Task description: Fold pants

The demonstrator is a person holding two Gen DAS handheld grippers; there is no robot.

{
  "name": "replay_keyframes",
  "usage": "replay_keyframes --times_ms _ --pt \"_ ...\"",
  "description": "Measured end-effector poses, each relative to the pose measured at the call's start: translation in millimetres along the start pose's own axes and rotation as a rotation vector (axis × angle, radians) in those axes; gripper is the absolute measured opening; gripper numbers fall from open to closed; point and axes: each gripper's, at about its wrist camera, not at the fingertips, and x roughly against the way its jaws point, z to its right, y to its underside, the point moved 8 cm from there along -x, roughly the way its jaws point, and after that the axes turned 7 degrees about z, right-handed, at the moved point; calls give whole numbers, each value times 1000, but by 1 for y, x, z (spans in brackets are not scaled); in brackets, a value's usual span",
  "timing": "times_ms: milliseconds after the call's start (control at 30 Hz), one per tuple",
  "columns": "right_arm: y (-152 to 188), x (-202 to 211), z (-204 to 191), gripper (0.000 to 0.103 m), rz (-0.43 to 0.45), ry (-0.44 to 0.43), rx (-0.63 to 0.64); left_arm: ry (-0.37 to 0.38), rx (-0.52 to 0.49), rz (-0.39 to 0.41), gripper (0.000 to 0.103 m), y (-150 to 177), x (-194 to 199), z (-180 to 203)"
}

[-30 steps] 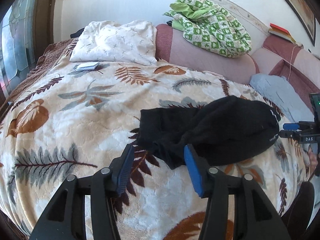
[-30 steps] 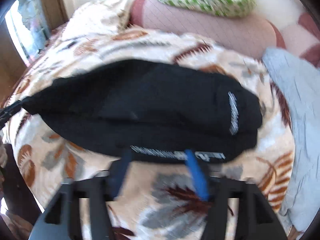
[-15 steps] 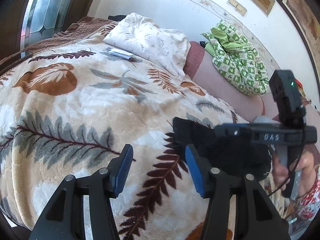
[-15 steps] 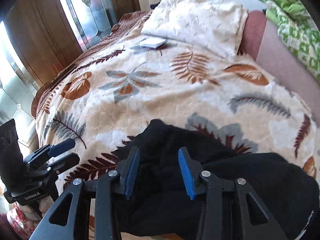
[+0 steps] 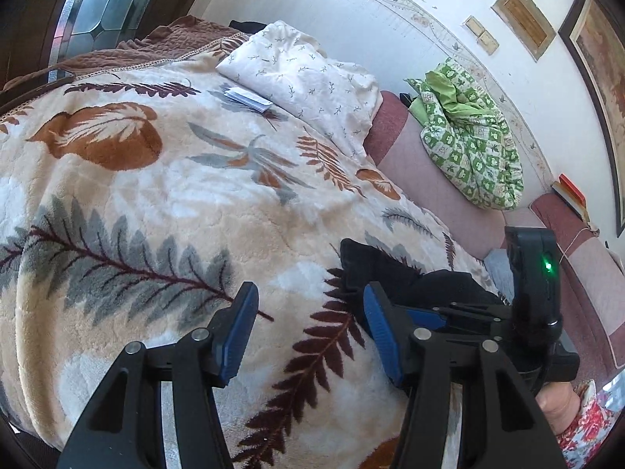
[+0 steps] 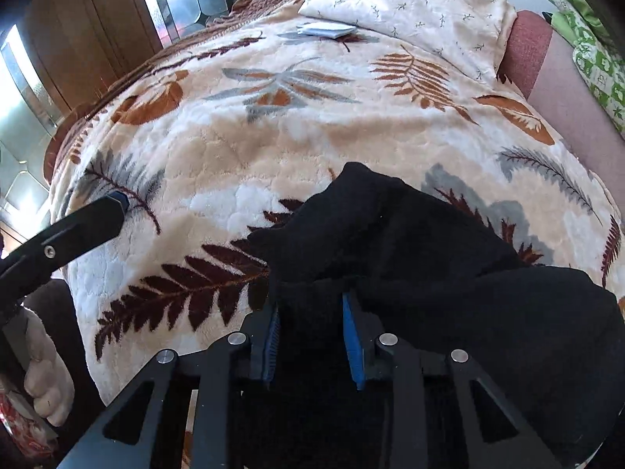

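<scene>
Black pants (image 6: 390, 234) lie bunched on a leaf-patterned blanket (image 6: 273, 148), with one end pointing toward the pillow. My right gripper (image 6: 310, 306) points steeply down at their near edge. Its jaws are closing and a fold of the black fabric fills the gap between the blue pads. In the left wrist view the pants (image 5: 375, 265) show just right of my left gripper (image 5: 310, 293), which stands open over bare blanket with nothing between its fingers. The right tool's housing (image 5: 535, 269), with a green light, covers most of the pants there.
A cream pillow (image 5: 308, 78) and a small folded white item (image 5: 248, 99) lie at the bed's far end. A green checked cloth (image 5: 472, 148) sits on the pink backrest (image 5: 429, 187). Glass panels and wood stand at the left. A hand (image 6: 43, 371) holds the left tool.
The right gripper swung across from the waistband side to the pants' other end and narrowed onto the fabric. The left gripper moved left off the pants and rolled.
</scene>
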Motion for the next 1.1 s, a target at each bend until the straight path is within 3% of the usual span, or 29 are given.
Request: replay_keyframes --times_ms 333,433,567,667,733,800,933,1100 --pt "-47 32 18 27 115 -78 -155 -3 -1 -23 57 5 -6 2" --pt "-69 16 26 27 113 -82 -205 -7 0 -30 58 5 -9 2" --pt "-77 -29 31 32 25 -66 -247 -18 -8 -38 58 7 -12 1" --pt "-80 -36 31 42 35 -48 -239 -25 -19 -43 58 10 -14 3" --pt "-89 -18 32 66 103 -27 -234 -30 -24 -49 59 13 -15 2" --pt "-92 8 41 74 165 -2 -241 -34 -28 -56 59 15 -17 2" --pt "-61 64 93 74 215 74 -301 -51 -54 -58 59 18 -17 5" --pt "43 145 216 74 221 275 -478 -52 -127 -88 59 22 -16 30"
